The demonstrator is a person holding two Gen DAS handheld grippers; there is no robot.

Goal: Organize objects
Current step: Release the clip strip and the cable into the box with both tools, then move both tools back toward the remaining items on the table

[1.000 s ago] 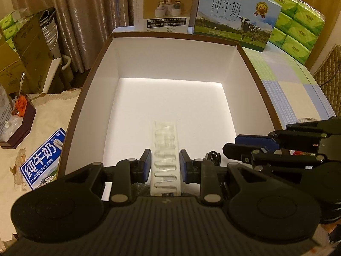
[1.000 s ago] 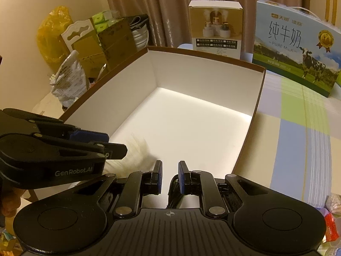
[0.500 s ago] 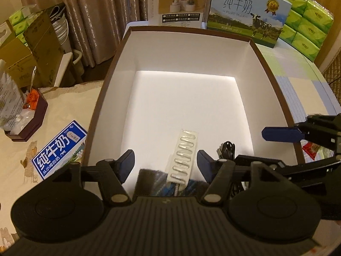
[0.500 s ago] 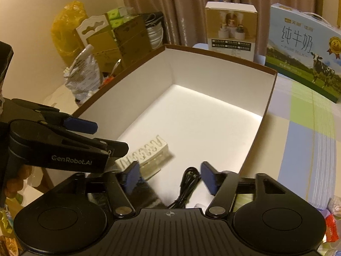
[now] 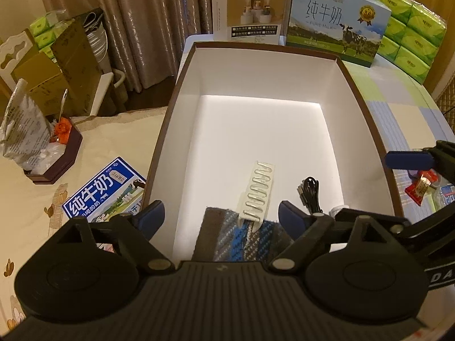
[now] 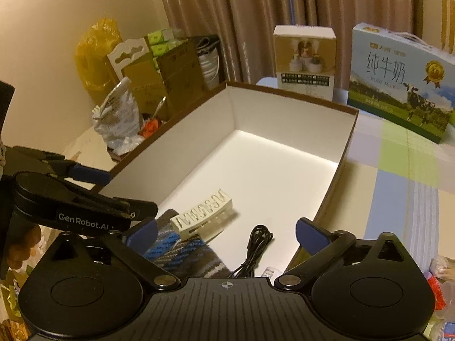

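A big white box with a brown rim (image 5: 352, 85) (image 6: 345, 145) holds three things near its front end. A white ribbed plastic rack (image 5: 256, 196) (image 6: 203, 216) leans on a grey and blue knitted cloth (image 5: 241, 244) (image 6: 182, 251). A coiled black cable (image 5: 308, 194) (image 6: 254, 245) lies to the right of them. My left gripper (image 5: 220, 217) hangs above the rack and cloth, its jaws still opening and nothing between them. My right gripper (image 6: 226, 231) hovers over the cable, jaws still opening wide, touching nothing.
A blue milk carton (image 5: 103, 191) lies left of the box beside a dark tray of clutter (image 5: 54, 156). Behind the box stand a white product box (image 5: 247, 14), a large milk case (image 5: 338, 20) and green tissue packs (image 5: 409, 25). Small wrapped items (image 5: 421, 187) lie at the right.
Both grippers went from shut to wide open and rose a little. The left let go of the white rack, the right let go of the black cable; both now lie in the box.
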